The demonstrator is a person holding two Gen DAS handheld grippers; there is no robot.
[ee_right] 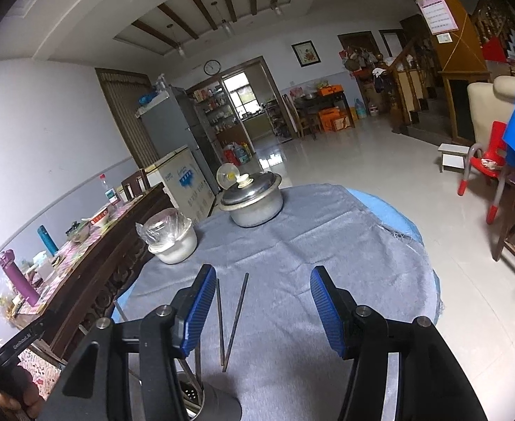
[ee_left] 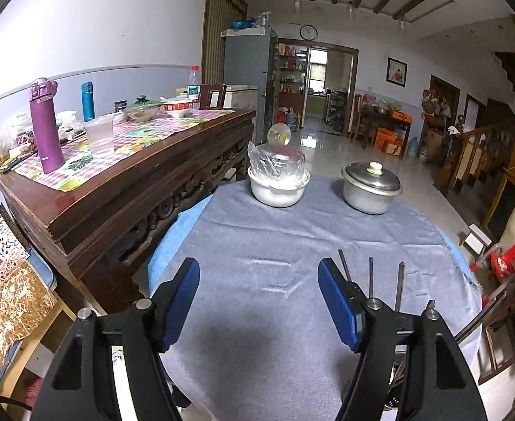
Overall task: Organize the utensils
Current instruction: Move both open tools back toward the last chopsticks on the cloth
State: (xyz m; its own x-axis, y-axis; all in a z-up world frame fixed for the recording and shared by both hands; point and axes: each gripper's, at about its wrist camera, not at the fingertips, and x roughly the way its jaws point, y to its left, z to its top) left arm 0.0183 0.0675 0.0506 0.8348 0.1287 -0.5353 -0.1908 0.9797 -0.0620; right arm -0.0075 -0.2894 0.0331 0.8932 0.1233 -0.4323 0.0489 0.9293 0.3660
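White lettering (partly legible) reads "GenRobot.AI" on the left gripper (ee_right: 22, 342).

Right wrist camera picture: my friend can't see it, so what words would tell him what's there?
The right gripper hangs open over a table's grey cloth, with two dark metal chopsticks sticking up from a perforated metal holder near its left finger. Farther back stand a lidded metal pot and a white pot covered with plastic.

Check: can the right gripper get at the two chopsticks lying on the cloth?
Probably yes. The right gripper is open, and the chopsticks lie between its fingers with nothing covering them.
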